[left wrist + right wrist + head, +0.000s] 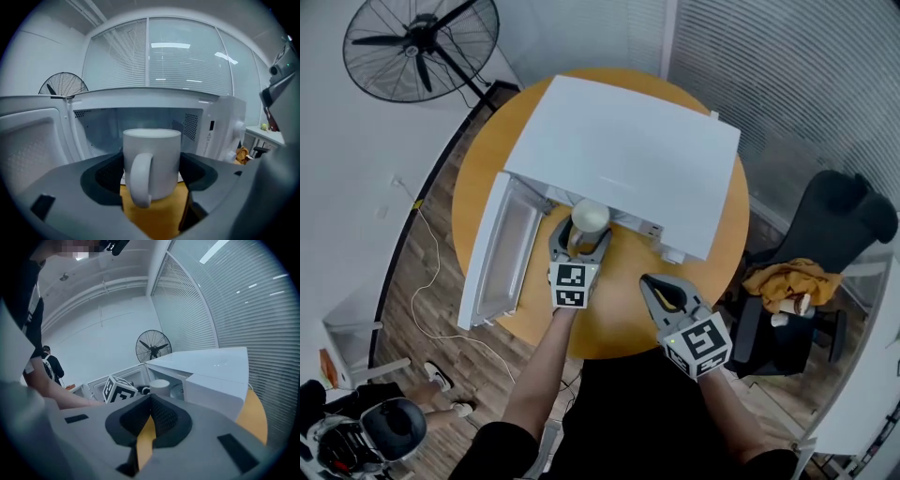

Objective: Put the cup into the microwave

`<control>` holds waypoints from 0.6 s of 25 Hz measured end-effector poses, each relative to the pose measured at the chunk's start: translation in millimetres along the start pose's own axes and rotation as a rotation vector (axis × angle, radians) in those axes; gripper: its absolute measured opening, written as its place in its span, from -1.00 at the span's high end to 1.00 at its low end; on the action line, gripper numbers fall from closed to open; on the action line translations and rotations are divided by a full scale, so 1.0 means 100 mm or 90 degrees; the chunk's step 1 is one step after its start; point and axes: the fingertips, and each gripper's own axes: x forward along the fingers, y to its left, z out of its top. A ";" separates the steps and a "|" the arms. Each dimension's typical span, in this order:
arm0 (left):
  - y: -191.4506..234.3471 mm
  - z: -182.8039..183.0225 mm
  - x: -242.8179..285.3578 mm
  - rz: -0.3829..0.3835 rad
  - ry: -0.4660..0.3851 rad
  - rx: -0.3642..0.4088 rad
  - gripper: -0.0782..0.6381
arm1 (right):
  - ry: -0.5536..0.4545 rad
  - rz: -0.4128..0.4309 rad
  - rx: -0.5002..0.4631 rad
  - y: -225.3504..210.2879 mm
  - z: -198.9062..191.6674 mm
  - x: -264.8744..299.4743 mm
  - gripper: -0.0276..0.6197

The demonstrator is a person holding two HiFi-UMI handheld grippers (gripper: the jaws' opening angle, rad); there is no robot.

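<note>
L gripper (580, 240) has its jaws clamped on the white cup (152, 161), one dark pad on each side of the body. The cup is upright w/ its handle turned back toward the gripper's camera. It sits right at the mouth of the white microwave (628, 159), in front of the open cavity and not yet inside. The orange table (609, 323) shows below it in the left gripper view, but whether the base touches the top can't be told.

The microwave door (492, 253) is swung wide open to the person's left, its inner face toward the cup. The microwave takes up most of the round table's far half.

R gripper (652, 284) hangs over the table's near edge, to the right of the L one and apart from cup and microwave. Its jaws are drawn in, tips meeting, only a thin wedge of table showing btwn the pads, nothing held.

Off the table: a black floor fan (422, 47) at upper left, and a dark chair (844, 216) w/ a yellow cloth (792, 279) at right.
</note>
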 end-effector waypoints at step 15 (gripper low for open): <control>0.00 -0.14 0.60 0.002 -0.004 -0.002 -0.24 | 0.020 0.002 0.012 -0.07 -0.15 -0.02 0.88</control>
